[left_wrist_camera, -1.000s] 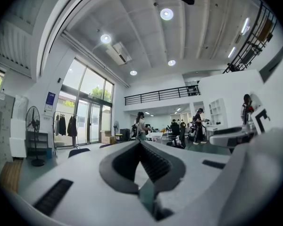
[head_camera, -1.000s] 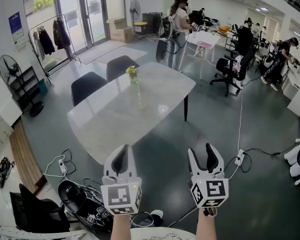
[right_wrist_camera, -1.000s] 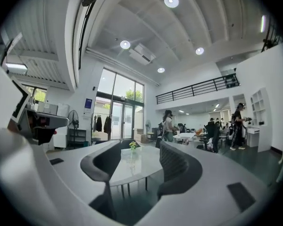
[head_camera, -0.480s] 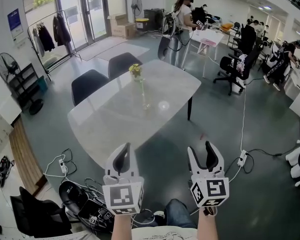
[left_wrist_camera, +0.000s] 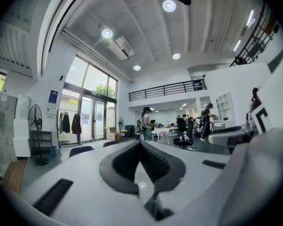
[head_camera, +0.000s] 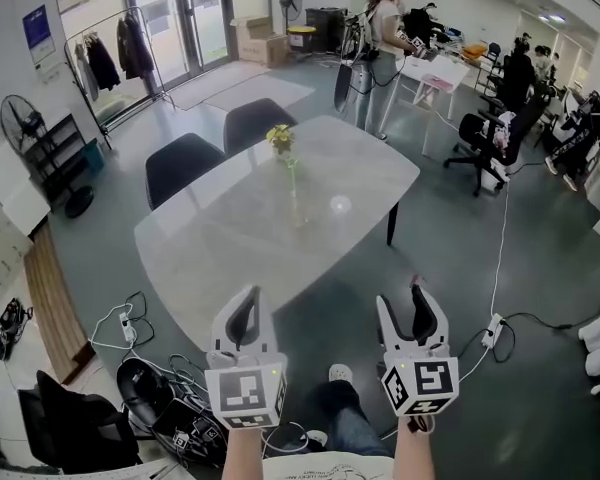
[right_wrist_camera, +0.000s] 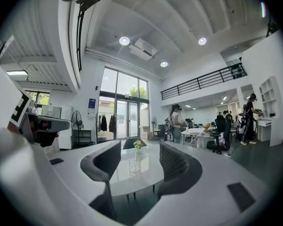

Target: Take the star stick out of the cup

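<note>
A clear glass cup point(head_camera: 298, 213) stands on the pale marble table point(head_camera: 220, 248), well ahead of me. A thin stick with a yellow top, the star stick point(head_camera: 281, 137), rises out of it. In the right gripper view the cup point(right_wrist_camera: 134, 167) and the stick's yellow top point(right_wrist_camera: 137, 145) show far off between the jaws. My left gripper point(head_camera: 246, 294) is held over the floor short of the table's near edge, jaws together and empty. My right gripper point(head_camera: 412, 290) is beside it, open and empty.
Two dark chairs point(head_camera: 183, 164) point(head_camera: 252, 121) stand at the table's far left side. A small round object point(head_camera: 340, 205) lies on the table right of the cup. Cables and dark gear point(head_camera: 165, 398) litter the floor at lower left. A person point(head_camera: 385, 28) stands beyond the table; others sit at desks at right.
The table and cup have come closer and shifted slightly right in the head view. A leg and shoe now show below between the grippers. Both grippers keep their pose.
</note>
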Available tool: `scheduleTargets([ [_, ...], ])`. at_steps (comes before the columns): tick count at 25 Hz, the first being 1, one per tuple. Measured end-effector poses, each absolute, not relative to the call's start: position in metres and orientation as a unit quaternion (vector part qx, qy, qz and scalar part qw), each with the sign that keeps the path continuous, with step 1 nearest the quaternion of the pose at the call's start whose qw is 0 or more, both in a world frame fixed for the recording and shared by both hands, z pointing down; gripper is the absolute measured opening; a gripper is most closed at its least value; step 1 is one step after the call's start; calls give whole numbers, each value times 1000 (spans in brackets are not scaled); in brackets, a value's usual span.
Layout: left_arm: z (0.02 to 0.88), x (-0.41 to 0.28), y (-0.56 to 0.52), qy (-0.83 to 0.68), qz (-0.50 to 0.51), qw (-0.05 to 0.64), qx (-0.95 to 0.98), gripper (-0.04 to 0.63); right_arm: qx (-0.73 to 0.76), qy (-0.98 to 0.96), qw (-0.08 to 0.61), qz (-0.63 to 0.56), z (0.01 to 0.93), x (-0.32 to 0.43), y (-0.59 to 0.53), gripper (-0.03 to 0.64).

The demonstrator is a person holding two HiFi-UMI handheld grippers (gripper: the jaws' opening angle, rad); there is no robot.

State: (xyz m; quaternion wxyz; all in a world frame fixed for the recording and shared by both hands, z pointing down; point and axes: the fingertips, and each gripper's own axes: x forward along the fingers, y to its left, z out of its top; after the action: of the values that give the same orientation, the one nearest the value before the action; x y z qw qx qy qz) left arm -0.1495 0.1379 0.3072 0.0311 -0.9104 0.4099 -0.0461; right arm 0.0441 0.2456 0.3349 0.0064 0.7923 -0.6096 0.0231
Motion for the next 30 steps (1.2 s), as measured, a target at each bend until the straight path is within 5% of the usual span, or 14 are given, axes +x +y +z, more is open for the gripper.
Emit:
scheduleTargets([
  [14, 286, -39, 16, 482, -43, 38, -874, -3, 741, -671, -6, 11, 307, 175, 88, 250],
  [30, 316, -20, -61, 539, -81, 15, -838, -2, 682, -729, 12, 53, 344, 193, -19, 250],
])
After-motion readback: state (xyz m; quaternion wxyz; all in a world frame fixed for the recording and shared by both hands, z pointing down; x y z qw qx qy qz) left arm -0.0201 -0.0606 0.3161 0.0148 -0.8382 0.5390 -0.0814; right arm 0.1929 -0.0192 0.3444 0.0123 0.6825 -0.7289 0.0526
